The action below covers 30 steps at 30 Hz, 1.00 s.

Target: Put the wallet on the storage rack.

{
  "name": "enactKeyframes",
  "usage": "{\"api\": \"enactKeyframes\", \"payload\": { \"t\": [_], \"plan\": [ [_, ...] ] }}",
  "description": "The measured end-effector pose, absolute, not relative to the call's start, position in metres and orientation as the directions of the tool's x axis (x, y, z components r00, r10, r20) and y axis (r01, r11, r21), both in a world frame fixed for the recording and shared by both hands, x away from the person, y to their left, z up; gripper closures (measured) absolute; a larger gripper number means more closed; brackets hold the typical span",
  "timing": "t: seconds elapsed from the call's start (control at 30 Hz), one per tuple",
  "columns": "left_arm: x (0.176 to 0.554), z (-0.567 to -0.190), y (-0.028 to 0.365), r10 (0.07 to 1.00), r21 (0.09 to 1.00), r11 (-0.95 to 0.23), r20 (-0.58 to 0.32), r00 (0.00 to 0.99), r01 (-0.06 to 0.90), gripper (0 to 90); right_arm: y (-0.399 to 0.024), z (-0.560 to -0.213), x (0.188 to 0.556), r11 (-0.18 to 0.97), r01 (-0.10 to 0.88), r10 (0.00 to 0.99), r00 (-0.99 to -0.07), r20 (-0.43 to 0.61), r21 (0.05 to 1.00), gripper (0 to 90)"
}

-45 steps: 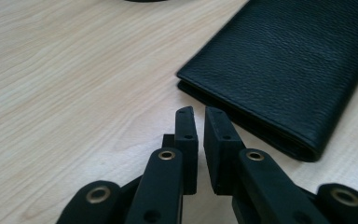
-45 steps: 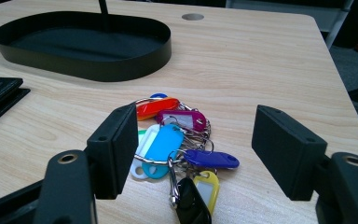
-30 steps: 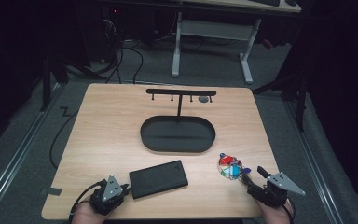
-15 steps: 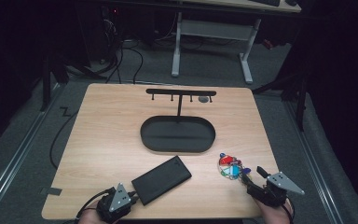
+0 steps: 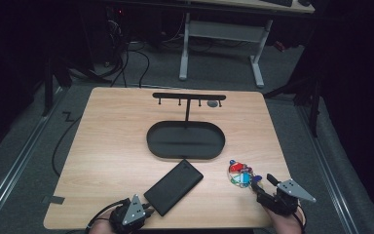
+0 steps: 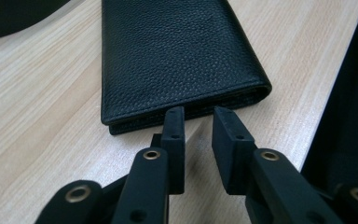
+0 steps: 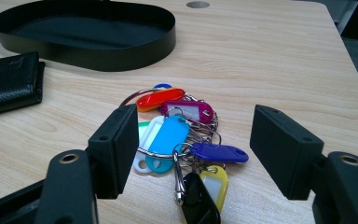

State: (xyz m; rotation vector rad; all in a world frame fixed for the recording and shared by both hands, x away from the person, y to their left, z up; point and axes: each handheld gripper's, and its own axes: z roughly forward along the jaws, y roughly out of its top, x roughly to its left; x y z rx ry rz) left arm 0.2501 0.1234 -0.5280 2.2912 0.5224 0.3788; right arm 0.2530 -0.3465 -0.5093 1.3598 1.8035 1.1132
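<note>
Near the front edge of a light wooden table (image 5: 117,141), a person holds a black two-jaw gripper in each hand. At the left gripper (image 6: 199,119), the fingers (image 6: 174,140) stand slightly apart with a narrow gap between them; they have just been opening, and nothing lies in the gap. Their tips sit right at the near short edge of a black leather wallet (image 6: 172,56), so close that contact cannot be ruled out, though they do not pinch it. Beyond those fingertips the wallet lies flat on the wood and runs straight away from them, and its far end stops just short of a black oval tray (image 5: 185,141). In the high view the left gripper (image 5: 143,208) shows at the wallet's (image 5: 174,186) near corner, with the wallet slanting away toward the tray. At the right gripper (image 7: 195,128), the fingers (image 7: 116,147) are spread wide and grip nothing. Between and just ahead of them a bunch of keys with coloured plastic tags (image 7: 182,140) lies on the table, red, pink, blue, white, purple and yellow, and neither pad touches it. Farther ahead of these fingers stands the tray, with a black hook stand (image 5: 189,97) rising behind it.
</note>
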Motion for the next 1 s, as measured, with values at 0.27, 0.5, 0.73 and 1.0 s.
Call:
{"api": "enactKeyframes", "payload": {
  "t": [0.27, 0.5, 0.73, 1.0],
  "plan": [
    [0.253, -0.516, 0.145, 0.552, 0.775, -0.563, 0.094, 0.829, 0.287, 66.7, -0.348, -0.510, 0.253, 0.110, 0.447, 0.961, -0.276, 0.020, 0.888, 33.1],
    [0.257, -0.511, 0.139, 0.536, 0.781, -0.564, 0.101, 0.838, 0.267, 52.4, -0.349, -0.509, 0.253, 0.109, 0.447, 0.961, -0.277, 0.021, 0.888, 33.1],
    [0.276, -0.485, 0.101, 0.523, 0.818, -0.512, 0.055, 0.851, 0.262, 47.7, -0.349, -0.508, 0.252, 0.105, 0.442, 0.962, -0.271, 0.022, 0.891, 33.1],
    [0.263, -0.513, 0.076, 0.468, 0.787, -0.570, 0.074, 0.881, 0.236, 43.8, -0.351, -0.510, 0.252, 0.104, 0.450, 0.962, -0.271, 0.024, 0.887, 33.2]
  ]
}}
